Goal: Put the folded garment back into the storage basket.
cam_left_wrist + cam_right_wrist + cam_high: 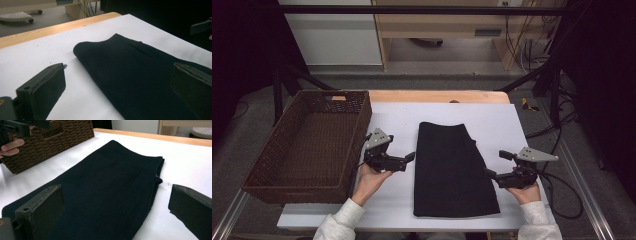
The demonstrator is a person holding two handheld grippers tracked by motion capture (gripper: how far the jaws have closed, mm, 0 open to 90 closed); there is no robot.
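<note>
- High view: a folded black ribbed-knit cloth (pixel 454 170), a long rectangle, lies flat on the white tabletop (pixel 502 120).
- Left gripper (pixel 411 159) and right gripper (pixel 495 165) flank it, jaws wide apart, holding nothing.
- Woven brown wicker basket (pixel 299 187) sits at the left.

Black cloth (pixel 140 82) cut off below (likewise in right gripper view), sleeves cropped

Cloth (pixel 453 170) mid-table; basket (pixel 312 145) to its L, apparently overhanging table (pixel 512 120) edge; grippers flank cloth.
</note>
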